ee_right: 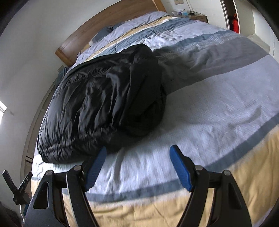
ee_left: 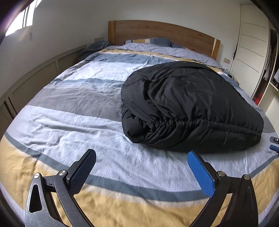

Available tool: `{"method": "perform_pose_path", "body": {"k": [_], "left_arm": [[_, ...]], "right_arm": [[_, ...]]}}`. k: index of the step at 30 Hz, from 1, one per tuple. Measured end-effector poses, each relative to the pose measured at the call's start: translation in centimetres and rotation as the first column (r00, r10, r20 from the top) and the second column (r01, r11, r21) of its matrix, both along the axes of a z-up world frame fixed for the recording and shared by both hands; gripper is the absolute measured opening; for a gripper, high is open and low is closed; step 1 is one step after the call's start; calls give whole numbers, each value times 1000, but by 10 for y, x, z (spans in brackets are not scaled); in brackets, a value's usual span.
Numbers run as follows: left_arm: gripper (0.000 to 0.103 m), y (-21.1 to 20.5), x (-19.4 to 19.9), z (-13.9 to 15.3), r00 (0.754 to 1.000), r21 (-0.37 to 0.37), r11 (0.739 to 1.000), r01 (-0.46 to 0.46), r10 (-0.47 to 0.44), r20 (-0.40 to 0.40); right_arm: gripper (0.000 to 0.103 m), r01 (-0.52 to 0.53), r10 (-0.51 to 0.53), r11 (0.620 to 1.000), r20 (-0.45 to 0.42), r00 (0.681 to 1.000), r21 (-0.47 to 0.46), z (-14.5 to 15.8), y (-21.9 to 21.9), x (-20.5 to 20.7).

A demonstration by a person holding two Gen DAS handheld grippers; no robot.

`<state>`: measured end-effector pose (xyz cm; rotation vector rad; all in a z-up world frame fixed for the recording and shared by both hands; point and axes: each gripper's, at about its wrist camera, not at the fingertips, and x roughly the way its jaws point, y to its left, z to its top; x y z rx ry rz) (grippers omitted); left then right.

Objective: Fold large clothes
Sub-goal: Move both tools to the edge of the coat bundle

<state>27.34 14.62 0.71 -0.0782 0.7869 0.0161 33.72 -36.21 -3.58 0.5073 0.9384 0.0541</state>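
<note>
A black puffy jacket (ee_left: 190, 106) lies folded into a thick bundle on the striped bedspread (ee_left: 78, 111), its gathered hem facing me. It also shows in the right wrist view (ee_right: 104, 103), left of centre. My left gripper (ee_left: 141, 155) is open and empty, hovering over the bedspread just short of the bundle's near left edge. My right gripper (ee_right: 138, 150) is open and empty, its left fingertip close to the jacket's near edge. A bit of the right gripper (ee_left: 274, 143) shows at the left wrist view's right edge.
The bed has a wooden headboard (ee_left: 157, 31) and a pillow (ee_left: 148, 41) at the far end. A wardrobe (ee_left: 252, 52) stands to the right. A nightstand (ee_right: 197, 16) with small items sits beside the bed. The left gripper (ee_right: 17, 190) shows at lower left.
</note>
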Motion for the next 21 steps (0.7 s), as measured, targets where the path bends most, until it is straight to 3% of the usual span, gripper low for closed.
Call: {"method": "perform_pose_path", "body": {"k": [14, 20, 21], "left_arm": [[103, 9, 45, -16, 999, 20, 1000, -11, 11, -33], [103, 34, 56, -11, 1000, -68, 998, -7, 6, -15], [103, 43, 60, -8, 1000, -109, 994, -5, 3, -15]], "right_arm": [[74, -5, 5, 1000, 27, 1000, 1, 2, -11, 55], [74, -22, 23, 1000, 25, 999, -17, 7, -11, 71], [74, -25, 26, 1000, 22, 999, -16, 7, -11, 73]]}}
